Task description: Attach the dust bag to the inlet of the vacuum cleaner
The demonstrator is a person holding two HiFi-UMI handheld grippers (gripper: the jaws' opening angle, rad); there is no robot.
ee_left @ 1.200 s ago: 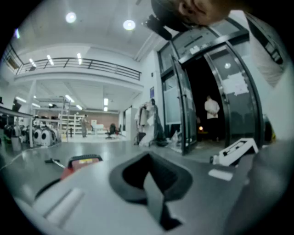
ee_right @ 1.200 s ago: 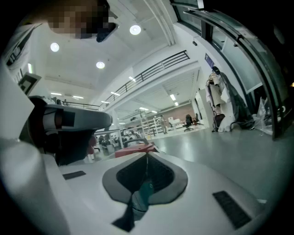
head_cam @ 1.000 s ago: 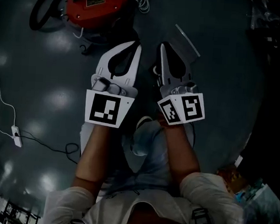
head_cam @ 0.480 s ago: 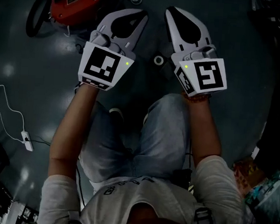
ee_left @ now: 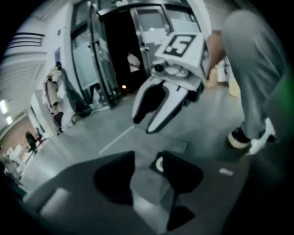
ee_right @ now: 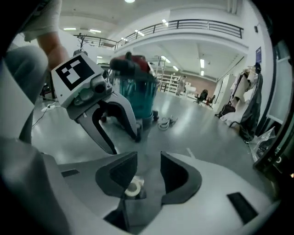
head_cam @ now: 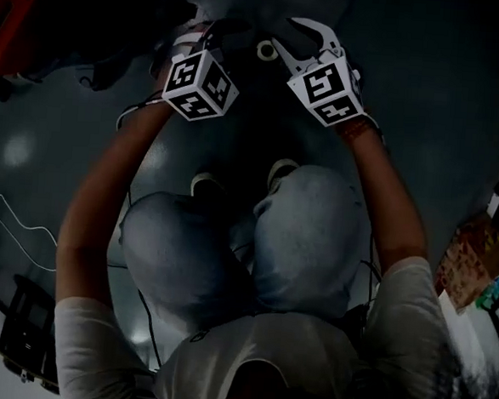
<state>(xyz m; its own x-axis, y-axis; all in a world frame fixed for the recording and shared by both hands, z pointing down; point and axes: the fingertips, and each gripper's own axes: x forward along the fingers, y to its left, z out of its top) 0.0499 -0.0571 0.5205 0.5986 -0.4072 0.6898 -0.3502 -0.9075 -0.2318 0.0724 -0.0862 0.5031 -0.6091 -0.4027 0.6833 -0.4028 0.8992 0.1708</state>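
Grey dust bag [ee_left: 147, 190] is lying on the floor [head_cam: 31, 149]. The left hand-held gripper [ee_left: 148, 158] and right hand-held gripper [ee_right: 149, 158] are opening astride it, likely preparing a grasp.

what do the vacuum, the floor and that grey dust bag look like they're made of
Vacuum cleaner: likely plastic, a teal tank that seems see-through under a red top.
Floor: hard, glossy grey with bright reflections; maybe coated concrete.
Dust bag: matte grey creased sheet, paper or fleece, can't tell; its white ring looks like plastic or card.
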